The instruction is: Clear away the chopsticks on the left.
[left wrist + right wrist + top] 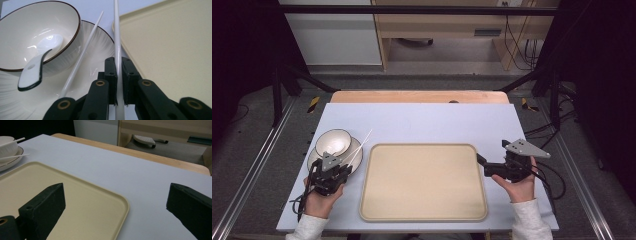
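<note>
My left gripper (119, 62) is shut on a white chopstick (117, 30) that points away past the plate's right edge. A second white chopstick (83, 53) lies across the white plate (100, 42), beside the dark-rimmed white bowl (37, 22). A white spoon (35, 66) rests in the bowl with its handle over the rim. In the high view the left gripper (341, 167) is at the plate's (313, 157) near edge, left of the beige tray (423, 182). My right gripper (492, 151) stands open and holds nothing, just right of the tray (75, 192).
The pale blue table top (422, 122) lies bare behind the tray. A wooden edge (417, 96) runs along its far side. Metal rails and dark frame posts flank the table. A person's hands hold both grippers at the near edge.
</note>
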Demonstrator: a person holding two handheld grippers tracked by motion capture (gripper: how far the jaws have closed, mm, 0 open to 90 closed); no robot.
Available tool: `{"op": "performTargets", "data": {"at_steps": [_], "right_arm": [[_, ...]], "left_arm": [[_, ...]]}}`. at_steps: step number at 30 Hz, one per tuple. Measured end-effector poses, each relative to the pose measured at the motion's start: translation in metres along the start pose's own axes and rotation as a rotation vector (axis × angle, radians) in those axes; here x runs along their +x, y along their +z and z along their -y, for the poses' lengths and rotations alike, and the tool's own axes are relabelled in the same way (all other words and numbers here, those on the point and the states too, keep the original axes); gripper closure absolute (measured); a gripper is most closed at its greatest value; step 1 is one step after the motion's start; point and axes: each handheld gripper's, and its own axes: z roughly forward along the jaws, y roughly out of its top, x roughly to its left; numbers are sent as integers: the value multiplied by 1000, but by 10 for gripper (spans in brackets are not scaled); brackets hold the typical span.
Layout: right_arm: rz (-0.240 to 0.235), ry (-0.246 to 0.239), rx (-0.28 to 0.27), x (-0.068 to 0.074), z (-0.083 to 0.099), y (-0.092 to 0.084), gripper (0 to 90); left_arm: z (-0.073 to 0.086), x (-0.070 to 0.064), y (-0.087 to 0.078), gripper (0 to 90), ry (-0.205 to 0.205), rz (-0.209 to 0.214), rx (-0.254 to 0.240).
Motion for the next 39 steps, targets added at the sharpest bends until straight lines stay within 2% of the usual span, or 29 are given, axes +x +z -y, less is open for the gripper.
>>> {"op": "performTargets", "data": {"at_steps": [13,28,31,34,39], "right_arm": [[8,3,-9,-1,-1,-2,20],[4,10,-29,-3,-3,-9,21],[5,10,-29,-4,-3,-9,21],[2,10,-28,-3,-2,-7,21],[0,6,-21,-3,-2,-7,22]], "left_arm": [[-1,-27,-7,841,-71,-24,-68],[-6,-58,-6,841,-165,-66,-112],[-2,-62,-3,841,-205,-50,-122],[7,-69,3,841,-228,-52,-115],[16,-73,7,841,-259,-56,-114]]}}
